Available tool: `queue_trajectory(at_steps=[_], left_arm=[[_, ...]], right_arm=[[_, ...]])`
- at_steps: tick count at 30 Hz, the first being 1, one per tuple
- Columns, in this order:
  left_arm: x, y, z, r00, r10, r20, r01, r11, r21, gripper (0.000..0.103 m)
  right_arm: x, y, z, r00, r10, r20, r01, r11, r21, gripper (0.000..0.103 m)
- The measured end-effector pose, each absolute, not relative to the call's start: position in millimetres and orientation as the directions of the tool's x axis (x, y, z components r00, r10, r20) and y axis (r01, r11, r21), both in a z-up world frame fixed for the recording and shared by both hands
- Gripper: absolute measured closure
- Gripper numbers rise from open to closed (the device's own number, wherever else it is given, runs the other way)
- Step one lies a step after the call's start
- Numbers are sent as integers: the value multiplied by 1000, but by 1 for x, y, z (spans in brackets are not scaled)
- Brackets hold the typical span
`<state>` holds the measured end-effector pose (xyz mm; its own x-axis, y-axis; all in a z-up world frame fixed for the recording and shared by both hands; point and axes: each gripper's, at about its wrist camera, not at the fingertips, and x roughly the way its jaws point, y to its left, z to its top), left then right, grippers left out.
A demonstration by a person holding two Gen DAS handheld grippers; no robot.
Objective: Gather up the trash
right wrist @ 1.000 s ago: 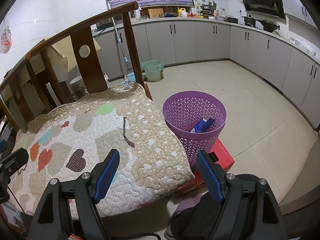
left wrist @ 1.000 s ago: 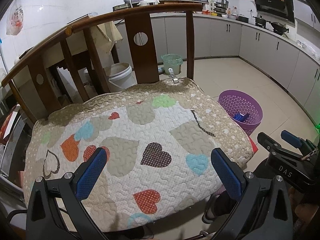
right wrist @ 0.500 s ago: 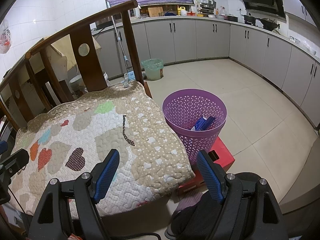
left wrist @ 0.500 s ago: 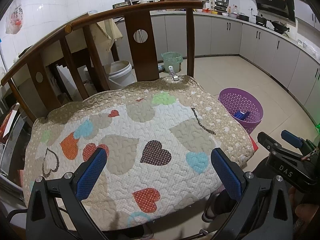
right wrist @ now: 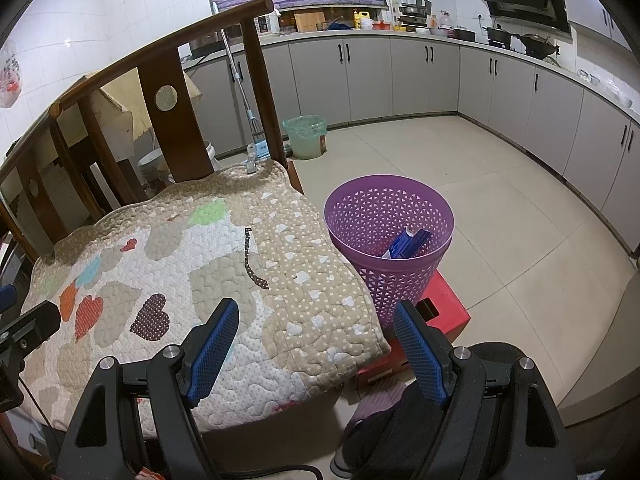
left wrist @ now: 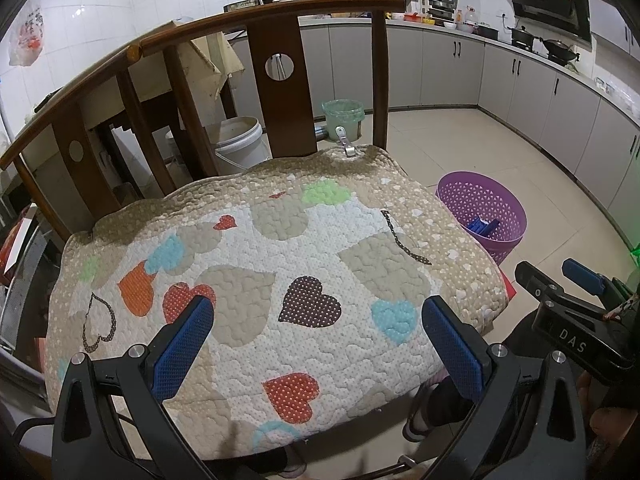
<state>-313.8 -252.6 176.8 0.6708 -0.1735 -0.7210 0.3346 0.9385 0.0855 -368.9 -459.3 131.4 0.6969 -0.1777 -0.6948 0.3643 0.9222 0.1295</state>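
Observation:
A purple mesh basket [right wrist: 388, 236] stands on a red box [right wrist: 444, 308] beside the chair; it also shows in the left wrist view [left wrist: 482, 216]. A blue wrapper [right wrist: 406, 244] lies inside it, also seen in the left wrist view [left wrist: 484, 226]. My left gripper [left wrist: 318, 340] is open and empty above the heart-patterned quilted cushion [left wrist: 260, 272]. My right gripper [right wrist: 316, 344] is open and empty over the cushion's right front corner [right wrist: 312, 320], near the basket. The right gripper also shows at the right edge of the left wrist view [left wrist: 576, 312].
A wooden chair back [left wrist: 280, 88] rises behind the cushion. A metal clip [left wrist: 346, 144] holds the cushion's far edge. A white bucket [left wrist: 238, 144] and a green-lined bin [right wrist: 306, 136] stand on the tiled floor. Grey cabinets [right wrist: 500, 88] run along the walls.
Both views have shifted slightly; the basket looks a little farther in the left wrist view. Both grippers stay open and empty.

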Motion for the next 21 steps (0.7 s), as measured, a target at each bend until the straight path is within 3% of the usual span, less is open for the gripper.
queue_trajectory(at_steps=[21], left_arm=[[-315,-254,175,665,-172,-726,337,938,86,0]], right_arm=[[-370,-460,130,695,-174,-698,371,918,141,20]])
